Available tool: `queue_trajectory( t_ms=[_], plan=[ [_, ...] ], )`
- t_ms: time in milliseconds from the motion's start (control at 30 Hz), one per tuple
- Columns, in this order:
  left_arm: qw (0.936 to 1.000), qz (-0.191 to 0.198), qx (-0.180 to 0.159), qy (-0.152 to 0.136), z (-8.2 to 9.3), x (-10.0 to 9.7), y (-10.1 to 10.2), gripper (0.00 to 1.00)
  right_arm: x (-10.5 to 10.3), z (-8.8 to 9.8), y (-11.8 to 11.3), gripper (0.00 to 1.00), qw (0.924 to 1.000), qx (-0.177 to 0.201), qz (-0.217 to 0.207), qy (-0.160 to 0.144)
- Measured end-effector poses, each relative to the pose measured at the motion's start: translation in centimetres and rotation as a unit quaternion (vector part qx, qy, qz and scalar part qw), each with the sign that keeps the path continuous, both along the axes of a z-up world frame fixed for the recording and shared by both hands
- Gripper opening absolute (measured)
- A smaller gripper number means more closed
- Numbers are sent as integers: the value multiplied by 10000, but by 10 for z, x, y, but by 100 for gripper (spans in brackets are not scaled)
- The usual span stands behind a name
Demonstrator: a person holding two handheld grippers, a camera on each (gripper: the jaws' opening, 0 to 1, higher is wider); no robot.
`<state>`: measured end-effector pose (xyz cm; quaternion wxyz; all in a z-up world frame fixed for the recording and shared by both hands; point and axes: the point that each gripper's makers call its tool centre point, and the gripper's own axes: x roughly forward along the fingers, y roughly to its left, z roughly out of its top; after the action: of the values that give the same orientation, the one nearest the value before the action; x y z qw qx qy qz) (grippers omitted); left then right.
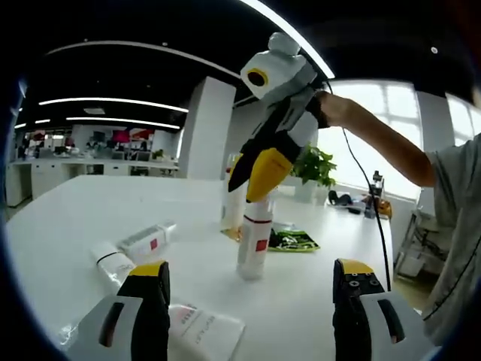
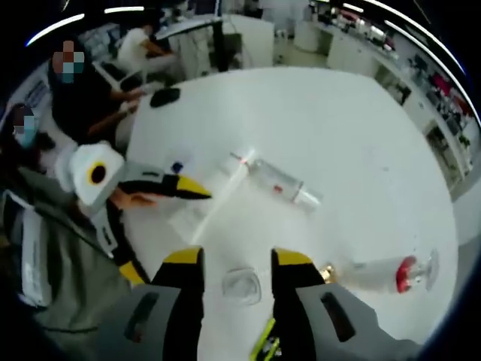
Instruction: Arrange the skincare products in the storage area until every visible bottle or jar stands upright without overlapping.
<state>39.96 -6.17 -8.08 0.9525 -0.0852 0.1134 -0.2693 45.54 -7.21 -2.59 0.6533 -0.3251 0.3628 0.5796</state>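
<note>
The upright bottle (image 1: 254,244) is seen standing on the white table (image 1: 83,218), with the right gripper (image 1: 259,177) poised at its cap; in the right gripper view the clear cap (image 2: 242,286) sits between the yellow-tipped jaws. Whether the jaws are pressing on it cannot be told. The bottle is judged light, rigid and smooth, tall for its base and so easily tipped; a hold on the body below the cap is advised. Two more bottles (image 1: 128,252) are lying flat, well apart from the upright one, and a white pouch (image 1: 199,331) lies just ahead of the left gripper (image 1: 252,289), whose jaws stand wide apart with nothing between them. The right gripper is held from above, tilted downward, the person's arm (image 1: 376,139) extended across the table.
</note>
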Motion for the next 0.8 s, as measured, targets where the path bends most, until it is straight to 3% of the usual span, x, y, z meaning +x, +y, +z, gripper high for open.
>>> queue_trajectory(
  t_ms=[100,200,267,300,367,500,633,733,800],
  plan=[
    [10000,-6,52,-30,1,5,-3,91,0,19,6,35,9976,664,-94,-176],
    [9997,-10,187,-134,2,15,-8,90,-2,40,10,33,9899,1349,-102,-417],
    [9990,-140,404,-146,1,25,-13,86,-1,49,8,30,9838,1705,-160,-529],
    [9987,-164,465,-132,1,28,-14,84,1,57,7,29,9765,2070,-290,-532],
    [9984,-88,488,-268,6,37,-15,83,2,61,2,30,9681,2435,-428,-413],
    [9973,-344,636,-127,2,44,-20,77,9,64,-10,28,9521,2929,-702,-524],
    [9970,-356,693,33,-6,50,-20,75,12,61,-23,26,9373,3341,-926,-349],
    [9958,-525,748,104,-11,54,-24,63,7,57,-31,26,9308,3498,-1007,-340],
    [9950,-603,788,75,-11,55,-25,58,2,58,-38,24,9226,3676,-1099,-411]
  ],
)
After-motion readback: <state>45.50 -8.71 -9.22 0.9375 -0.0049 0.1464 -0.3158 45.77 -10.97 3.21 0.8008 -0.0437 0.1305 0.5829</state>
